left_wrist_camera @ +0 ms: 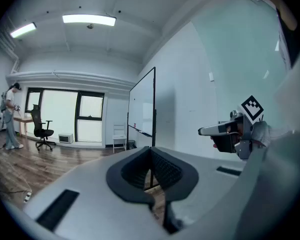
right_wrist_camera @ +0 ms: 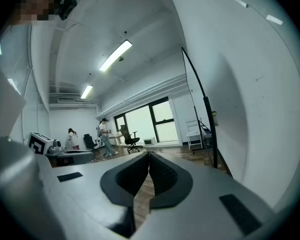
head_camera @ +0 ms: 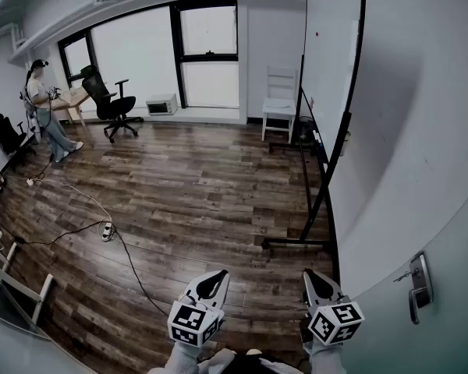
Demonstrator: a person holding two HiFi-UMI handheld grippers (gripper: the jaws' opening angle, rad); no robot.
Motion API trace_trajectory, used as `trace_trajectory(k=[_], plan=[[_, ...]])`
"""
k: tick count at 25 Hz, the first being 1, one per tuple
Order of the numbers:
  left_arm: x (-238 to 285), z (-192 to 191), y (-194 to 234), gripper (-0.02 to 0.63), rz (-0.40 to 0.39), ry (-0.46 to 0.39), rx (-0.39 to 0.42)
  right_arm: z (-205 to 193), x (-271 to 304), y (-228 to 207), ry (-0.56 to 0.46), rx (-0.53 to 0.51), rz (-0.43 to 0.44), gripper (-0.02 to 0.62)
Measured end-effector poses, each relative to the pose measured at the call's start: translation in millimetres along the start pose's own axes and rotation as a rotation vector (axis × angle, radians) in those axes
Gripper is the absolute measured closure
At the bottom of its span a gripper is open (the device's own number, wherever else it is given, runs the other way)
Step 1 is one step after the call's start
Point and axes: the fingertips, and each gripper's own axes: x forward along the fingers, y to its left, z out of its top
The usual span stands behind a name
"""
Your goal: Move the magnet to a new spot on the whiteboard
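Two tools, one in each of a person's hands, are held low and nearly level over a wood-plank floor. The left tool has its jaws pressed together with nothing between them. The right tool is likewise closed and empty. Each carries one cube with square markers.

One cable with a power strip trails across the floor to the left. On the right, one door handle juts from the near wall. Beyond it stands one whiteboard on a black rolling stand, seen edge-on along the right wall.

The single magnet, a small red dot, sits high on the board's face, toward its far edge. It is well apart from both tools, ahead of them and up to their right, nearer the right tool's side.

Past the board is one white chair. One small white box rests on the floor under the windows. Two black office chairs stand at the far left. One person stands by the far desk in the head view. The right gripper view shows two people there.
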Motion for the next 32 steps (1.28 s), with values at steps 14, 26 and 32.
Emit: trace_trajectory(k=[14,26,32], plan=[[-3.5,-3.8,-7.0,0.597,0.001,-0.006,-0.036,-6.9,-4.6,7.4,0.008,-0.005,0.008,0.568],[3.6,-12.8,-18.0,0.596,0.067,-0.047,-0.063,-17.3,-3.2,-9.5,0.0,0.02,0.062,0.568],[11.1,-25.7,-41.6,0.497,0.038,-0.032,-0.089,-26.5,-9.3,-25.0,0.013,0.035,0.084,0.568]])
